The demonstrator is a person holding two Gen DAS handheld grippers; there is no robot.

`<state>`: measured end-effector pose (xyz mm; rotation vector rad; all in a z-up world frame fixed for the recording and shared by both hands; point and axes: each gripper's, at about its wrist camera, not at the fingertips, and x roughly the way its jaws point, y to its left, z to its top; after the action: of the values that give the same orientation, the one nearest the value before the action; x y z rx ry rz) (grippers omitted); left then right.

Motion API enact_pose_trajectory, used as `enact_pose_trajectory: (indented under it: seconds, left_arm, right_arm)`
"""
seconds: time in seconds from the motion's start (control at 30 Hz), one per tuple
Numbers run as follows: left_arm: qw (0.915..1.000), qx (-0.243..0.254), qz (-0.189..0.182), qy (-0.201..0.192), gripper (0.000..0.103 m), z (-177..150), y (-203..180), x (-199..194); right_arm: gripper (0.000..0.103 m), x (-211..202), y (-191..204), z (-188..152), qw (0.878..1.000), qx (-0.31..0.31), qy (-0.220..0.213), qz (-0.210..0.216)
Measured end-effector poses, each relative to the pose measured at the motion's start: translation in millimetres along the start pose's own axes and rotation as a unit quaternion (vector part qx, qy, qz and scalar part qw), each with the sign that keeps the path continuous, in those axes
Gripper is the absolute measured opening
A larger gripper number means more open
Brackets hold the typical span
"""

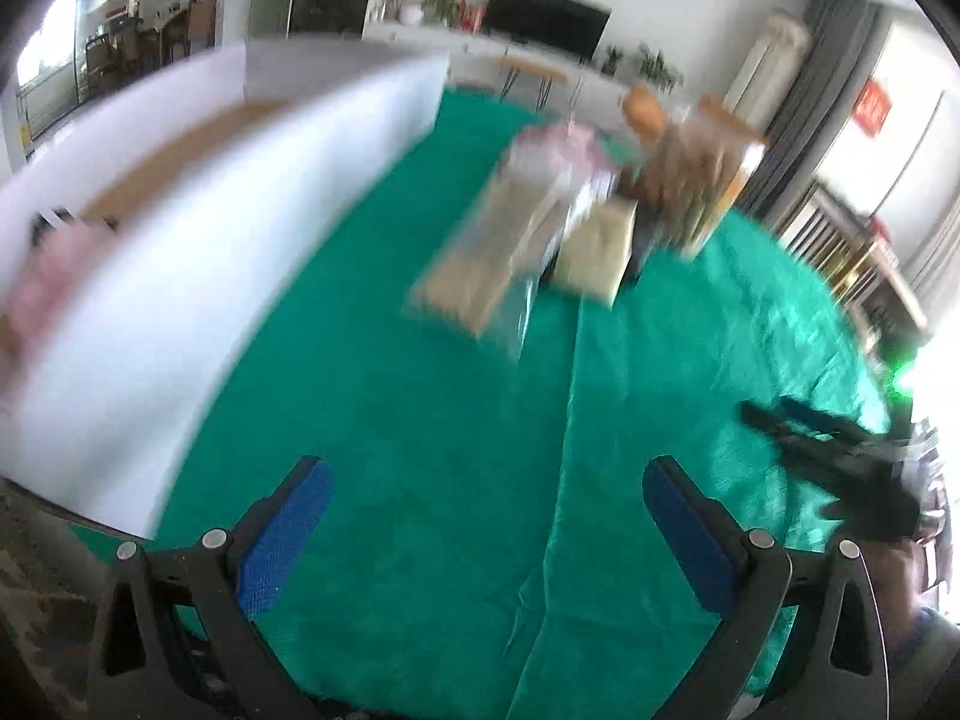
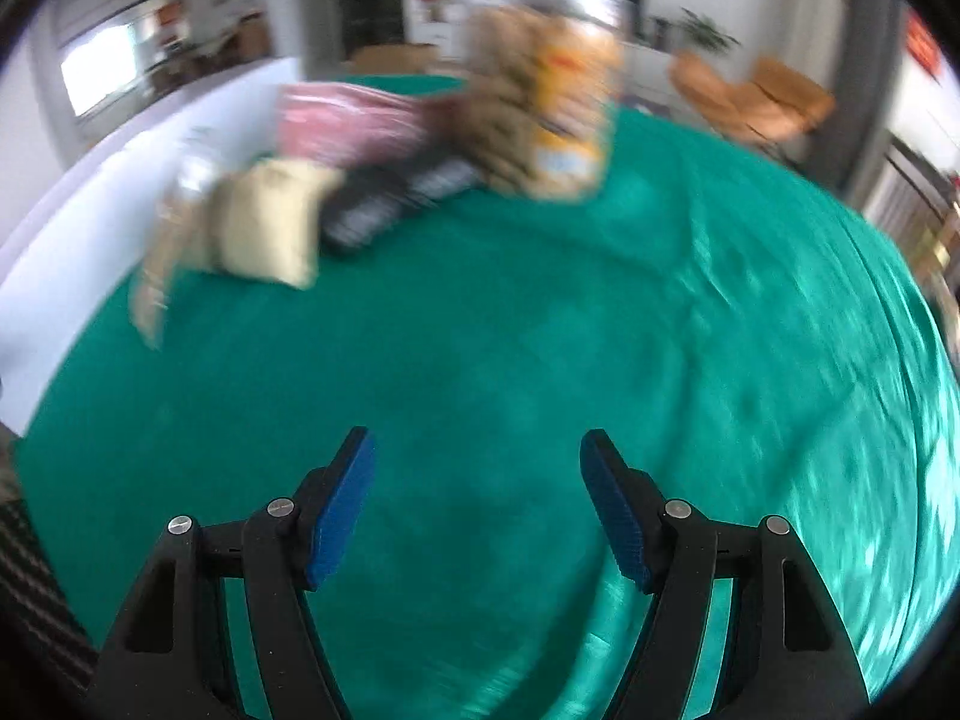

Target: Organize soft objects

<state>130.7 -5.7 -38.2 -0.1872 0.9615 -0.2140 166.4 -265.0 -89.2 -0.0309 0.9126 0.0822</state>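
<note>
Green cloth (image 1: 390, 420) covers your table; the white box (image 1: 180, 252) runs along its left edge. The soft packets sit piled toward the far edge: a pink pack (image 2: 348, 120), a cream pouch (image 2: 270, 222). They look light and squashy, so pinch the cream pouch's near edge. Your left gripper (image 1: 486, 534) and right gripper (image 2: 477, 504) both gape, empty.

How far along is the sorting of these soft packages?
Done: one pink item seems to lie in the white box, blurred. In hand: nothing; left gripper and right gripper are open. Left: pile of bags on the green cloth.
</note>
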Motion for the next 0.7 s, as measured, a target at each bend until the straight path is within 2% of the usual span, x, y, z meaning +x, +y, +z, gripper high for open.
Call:
enact_pose_trajectory:
  seconds: [0.07,0.17,0.27,0.43,0.57,0.7]
  left_arm:
    - [0.9999,0.002,0.014,0.01,0.103,-7.3,-4.9,16.1]
    - [0.9992,0.001,0.041,0.002,0.103,-6.9,-6.3,31.5]
    - [0.9978,-0.004,0.066,0.001,0.103,-5.3,-1.6,44.1]
    - [0.9961,0.008,0.086,-0.017,0.103,-8.4,0.3,53.0]
    - [0.9924,0.043,0.114,-0.017,0.103,-13.9,-8.5,56.4]
    - [0.9921,0.045,0.115,-0.023,0.103,-15.3,-10.4,56.1]
  right_arm:
    - [0.073,0.1,-9.4,-10.1,1.0,0.015,0.0,-0.001]
    - [0.073,-2.7,-6.8,-14.4,1.0,0.012,-0.017,-0.007]
    - [0.078,-4.5,-1.4,-16.1,1.0,0.002,-0.018,-0.017]
    - [0.083,6.0,0.1,-12.5,1.0,0.002,-0.014,-0.015]
    - [0.084,7.3,0.5,-12.0,1.0,0.004,-0.014,-0.017]
    - [0.085,7.0,0.1,-12.8,1.0,0.004,-0.014,-0.018]
